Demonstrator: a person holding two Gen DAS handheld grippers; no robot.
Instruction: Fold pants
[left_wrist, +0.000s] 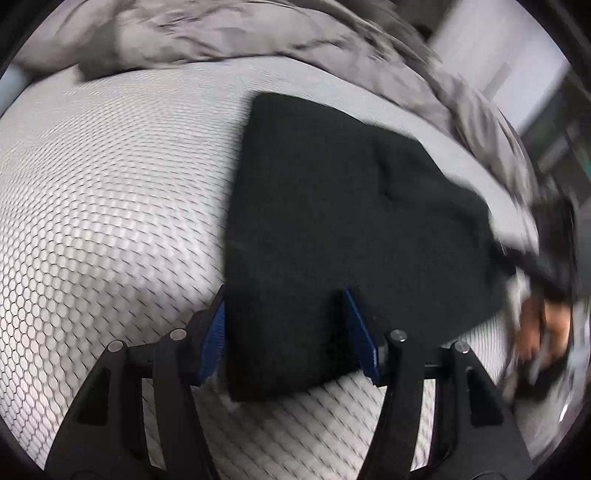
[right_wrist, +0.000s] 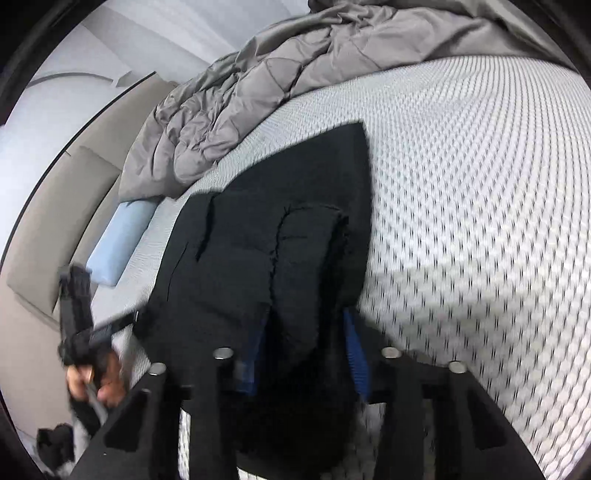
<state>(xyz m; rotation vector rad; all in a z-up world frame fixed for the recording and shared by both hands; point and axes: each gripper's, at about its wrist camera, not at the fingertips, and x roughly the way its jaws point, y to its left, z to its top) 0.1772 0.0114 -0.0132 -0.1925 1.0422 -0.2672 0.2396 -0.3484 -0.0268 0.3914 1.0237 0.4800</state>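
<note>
The mattress (left_wrist: 92, 221), white with a honeycomb weave, spreads under and ahead of both grippers; no brand or writing can be read anywhere. A rumpled grey duvet (right_wrist: 258, 92) lies heaped beyond the fingers, along the far edge. The black pants (left_wrist: 332, 221), folded, lie flat on the mattress straight ahead. The left gripper (left_wrist: 288, 332) has its blue pads spread with the near edge of the pants between them; the right gripper (right_wrist: 306, 354) likewise straddles a bunched fold. A pale blue pillow (right_wrist: 122, 240) sits far left of it
</note>
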